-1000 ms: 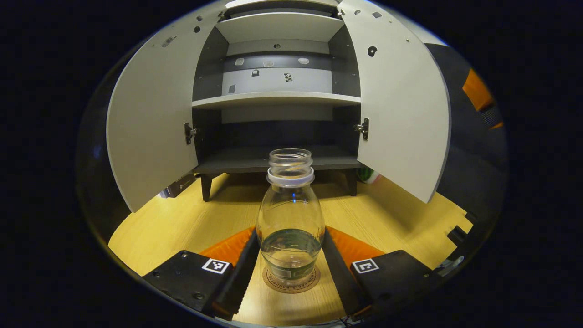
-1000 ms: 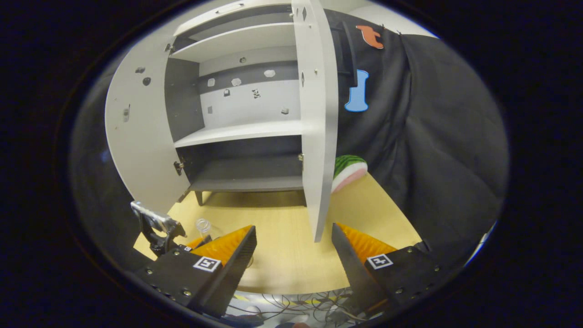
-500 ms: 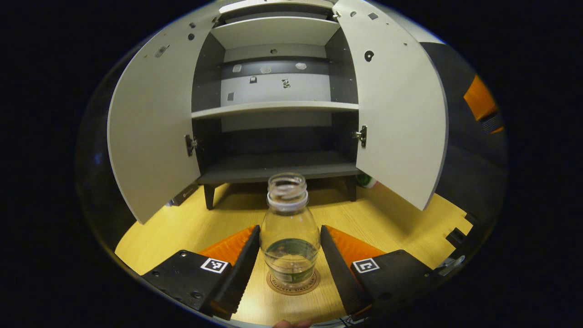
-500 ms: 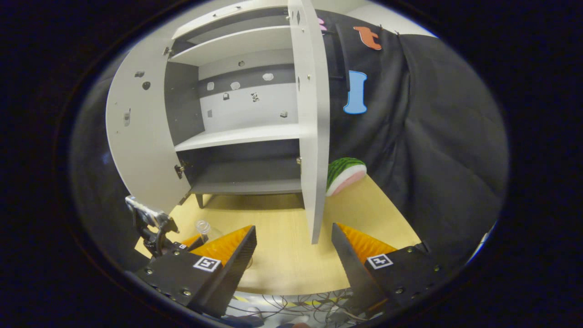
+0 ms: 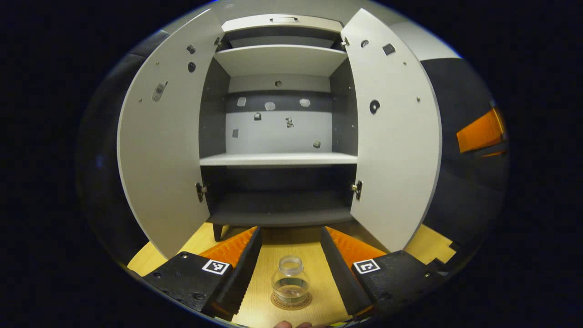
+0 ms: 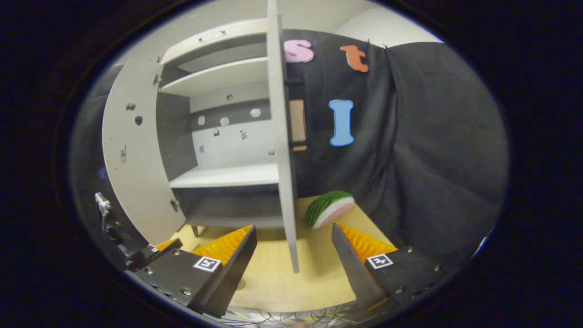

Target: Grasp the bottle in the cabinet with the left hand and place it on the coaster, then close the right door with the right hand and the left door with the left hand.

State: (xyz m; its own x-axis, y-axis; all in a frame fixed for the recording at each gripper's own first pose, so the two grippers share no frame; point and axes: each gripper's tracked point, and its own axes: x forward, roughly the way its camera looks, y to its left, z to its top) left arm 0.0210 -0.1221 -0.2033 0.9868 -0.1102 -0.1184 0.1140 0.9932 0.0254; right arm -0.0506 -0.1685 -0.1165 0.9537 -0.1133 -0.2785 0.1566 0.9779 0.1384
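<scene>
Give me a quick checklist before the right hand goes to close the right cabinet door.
1. Clear glass bottle upright on the round coaster: ok.
2. Left hand-held gripper open, apart from the bottle: ok.
3. Right hand-held gripper open and empty: ok.
4. Grey right cabinet door open, edge-on between the right gripper's fingers: ok.
5. Lower cabinet shelf free of things in the door's swing: ok.
6. Watermelon slice clear of the door: cannot tell.

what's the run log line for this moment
bottle: upright on coaster | left hand-held gripper: open | right hand-held gripper: open, facing right door edge | both doors open
</scene>
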